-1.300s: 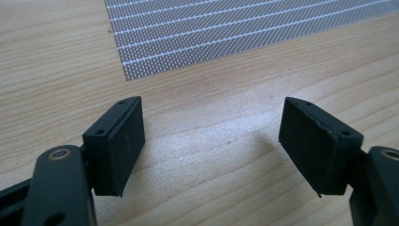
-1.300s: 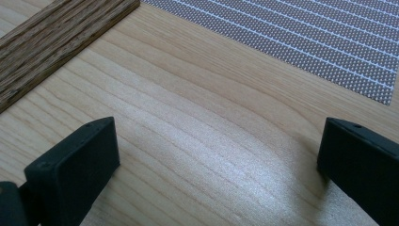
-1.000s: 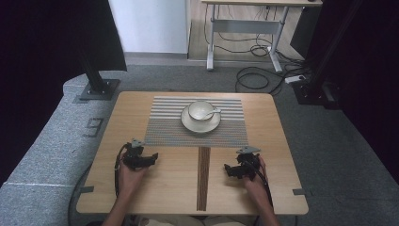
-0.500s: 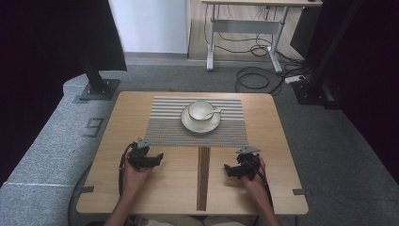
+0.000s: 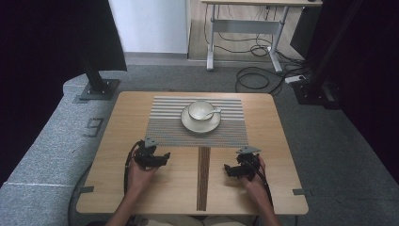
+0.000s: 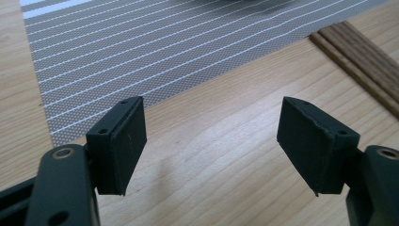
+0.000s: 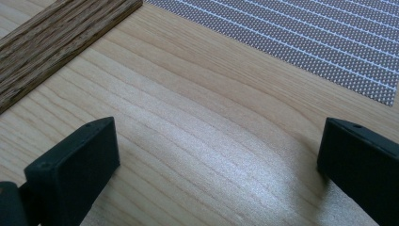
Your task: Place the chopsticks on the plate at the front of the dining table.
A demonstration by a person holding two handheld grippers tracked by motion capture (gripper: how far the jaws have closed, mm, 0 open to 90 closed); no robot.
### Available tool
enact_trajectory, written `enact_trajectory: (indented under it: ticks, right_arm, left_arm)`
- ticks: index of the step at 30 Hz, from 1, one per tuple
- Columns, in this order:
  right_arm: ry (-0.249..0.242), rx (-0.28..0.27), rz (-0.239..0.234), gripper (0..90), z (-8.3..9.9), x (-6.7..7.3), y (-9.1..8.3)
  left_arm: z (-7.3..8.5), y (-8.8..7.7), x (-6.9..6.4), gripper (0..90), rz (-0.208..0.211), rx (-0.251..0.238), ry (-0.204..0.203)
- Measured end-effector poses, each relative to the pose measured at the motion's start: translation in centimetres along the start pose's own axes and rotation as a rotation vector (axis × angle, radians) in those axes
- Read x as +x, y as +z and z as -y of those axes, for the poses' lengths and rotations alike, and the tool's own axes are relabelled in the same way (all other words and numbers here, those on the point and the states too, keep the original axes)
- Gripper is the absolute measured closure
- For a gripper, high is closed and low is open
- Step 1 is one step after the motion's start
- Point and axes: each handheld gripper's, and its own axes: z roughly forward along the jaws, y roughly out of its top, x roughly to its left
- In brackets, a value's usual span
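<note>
Grey striped placemat (image 5: 197,121) on a wooden counter (image 5: 113,122), bearing a white saucer (image 5: 201,123) with cup (image 5: 201,111) and spoon (image 5: 211,112). Left claw (image 5: 163,157) just off the placemat's near left corner, jaws spread wide over bare wood, nothing held. Right claw (image 5: 227,168) near the placemat's near right corner, likewise gaping and empty. Dark wooden strip (image 5: 203,176) running from the placemat's near edge, between both claws.

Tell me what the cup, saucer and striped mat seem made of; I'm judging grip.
Cup and saucer: probably glazed ceramic, smooth, off-white. Mat: seemingly woven vinyl or similar mesh, matte grey, dotted weave with white lines.
</note>
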Motion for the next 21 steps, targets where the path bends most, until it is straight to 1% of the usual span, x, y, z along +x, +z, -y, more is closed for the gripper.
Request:
enact_trajectory:
  ticks: [5,6,7,16,17,18,19,20,21]
  right_arm:
    - [0.0,0.0,0.0,0.0,0.0,0.0,0.0]
    - [0.0,0.0,0.0,0.0,0.0,0.0,0.0]
    - [0.0,0.0,0.0,0.0,0.0,0.0,0.0]
    - [-0.002,-0.001,-0.001,0.0,0.0,0.0,0.0]
    - [-0.002,-0.001,-0.001,0.0,0.0,0.0,0.0]
    - [-0.002,-0.001,-0.001,0.0,0.0,0.0,0.0]
    - [-0.002,-0.001,-0.001,0.0,0.0,0.0,0.0]
    - [-0.002,-0.001,-0.001,0.0,0.0,0.0,0.0]
    - [-0.002,-0.001,-0.001,0.0,0.0,0.0,0.0]
  left_arm:
    - [-0.7,-0.1,-0.9,24.4,0.021,-0.013,0.018]
    - [-0.7,-0.1,-0.9,24.4,0.021,-0.013,0.018]
    - [-0.9,-0.1,-1.2,24.4,0.03,-0.015,0.028]
    - [-1.4,0.1,-2.0,24.4,0.045,-0.015,0.047]
    - [-1.5,0.1,-2.3,24.4,0.052,-0.016,0.06]
    - [-1.5,0.1,-2.3,24.4,0.052,-0.016,0.06]
    - [-1.5,0.2,-2.6,24.4,0.055,-0.017,0.069]
    - [-1.5,0.2,-2.6,24.4,0.055,-0.017,0.069]
    - [-1.6,0.2,-2.9,24.4,0.059,-0.018,0.071]
